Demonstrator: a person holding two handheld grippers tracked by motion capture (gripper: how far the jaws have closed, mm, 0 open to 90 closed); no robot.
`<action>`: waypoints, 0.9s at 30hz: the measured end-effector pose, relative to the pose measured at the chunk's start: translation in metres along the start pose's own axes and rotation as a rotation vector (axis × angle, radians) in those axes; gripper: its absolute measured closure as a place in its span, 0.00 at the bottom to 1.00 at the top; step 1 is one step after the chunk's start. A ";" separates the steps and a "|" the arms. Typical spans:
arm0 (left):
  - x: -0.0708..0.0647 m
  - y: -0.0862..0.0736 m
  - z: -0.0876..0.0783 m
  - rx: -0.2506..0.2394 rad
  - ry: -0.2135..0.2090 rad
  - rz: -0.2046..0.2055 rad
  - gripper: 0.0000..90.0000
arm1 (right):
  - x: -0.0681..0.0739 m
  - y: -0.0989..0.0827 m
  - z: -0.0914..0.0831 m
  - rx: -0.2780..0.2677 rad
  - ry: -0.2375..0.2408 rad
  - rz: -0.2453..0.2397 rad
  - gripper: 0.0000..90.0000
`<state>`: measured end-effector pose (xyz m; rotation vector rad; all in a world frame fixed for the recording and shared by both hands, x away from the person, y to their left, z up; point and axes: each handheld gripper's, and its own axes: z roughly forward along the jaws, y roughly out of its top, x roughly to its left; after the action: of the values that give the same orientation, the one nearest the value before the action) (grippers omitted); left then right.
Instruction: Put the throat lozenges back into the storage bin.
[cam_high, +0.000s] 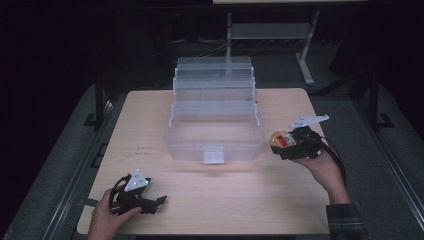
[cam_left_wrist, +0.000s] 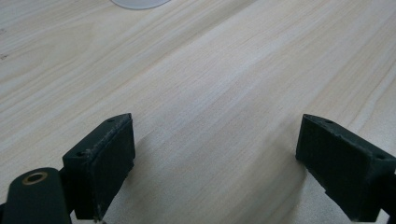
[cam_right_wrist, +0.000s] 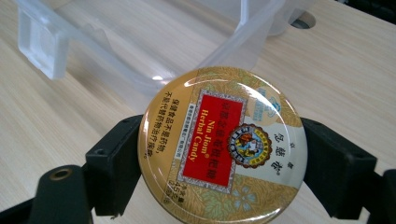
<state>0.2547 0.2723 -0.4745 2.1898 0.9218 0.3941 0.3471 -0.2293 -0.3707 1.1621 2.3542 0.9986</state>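
A round gold candy tin with a red label sits between the black jaws of my right gripper, which is shut on its rim. In the high view the right gripper holds the candy tin above the table, just right of a clear plastic tiered box that stands opened out in steps. My left gripper rests low at the front left of the wooden table. Seen from its own camera, the left gripper stands open with bare wood between its jaws.
The box's front latch tab faces the person. In the right gripper view the box's clear wall lies just beyond the tin. Dark floor surrounds the table, with a metal stand behind it.
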 end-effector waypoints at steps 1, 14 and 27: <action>0.000 0.000 0.000 0.000 0.000 0.000 0.12 | 0.001 0.003 0.001 -0.001 0.003 -0.001 0.22; 0.000 0.000 0.000 0.000 0.001 0.002 0.12 | 0.006 0.025 0.006 -0.012 0.025 -0.024 0.22; 0.000 0.000 0.000 0.000 0.000 0.001 0.12 | 0.012 0.043 0.015 -0.009 0.043 -0.050 0.22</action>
<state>0.2548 0.2723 -0.4745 2.1902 0.9211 0.3950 0.3720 -0.1947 -0.3501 1.0836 2.3975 1.0255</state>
